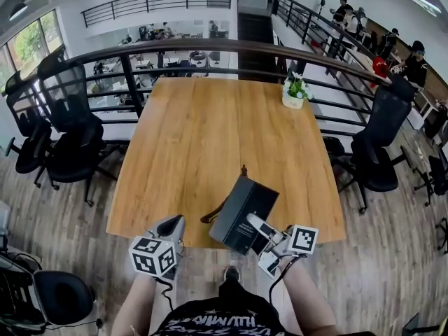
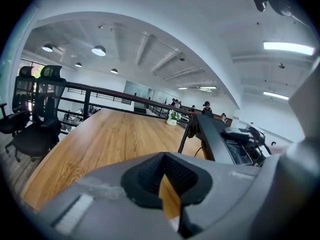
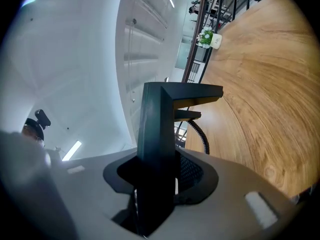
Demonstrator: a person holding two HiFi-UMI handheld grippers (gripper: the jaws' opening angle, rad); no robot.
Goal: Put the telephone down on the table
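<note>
A black desk telephone (image 1: 241, 212) hangs tilted over the near edge of the wooden table (image 1: 210, 131). My right gripper (image 1: 257, 228) is shut on its lower edge. In the right gripper view the telephone (image 3: 157, 129) fills the gap between the pads, and its coiled cord (image 3: 200, 134) trails towards the table. My left gripper (image 1: 171, 228) is at the table's front edge, left of the telephone and apart from it. Its pads nearly meet, with nothing between them. In the left gripper view the telephone (image 2: 220, 139) and its cord (image 2: 187, 134) show to the right of the left gripper (image 2: 162, 176).
A small potted plant (image 1: 295, 89) stands at the table's far right corner. Black office chairs stand to the left (image 1: 70, 138) and right (image 1: 378, 145) of the table. A dark railing (image 1: 210, 47) curves behind it. People stand at the far right.
</note>
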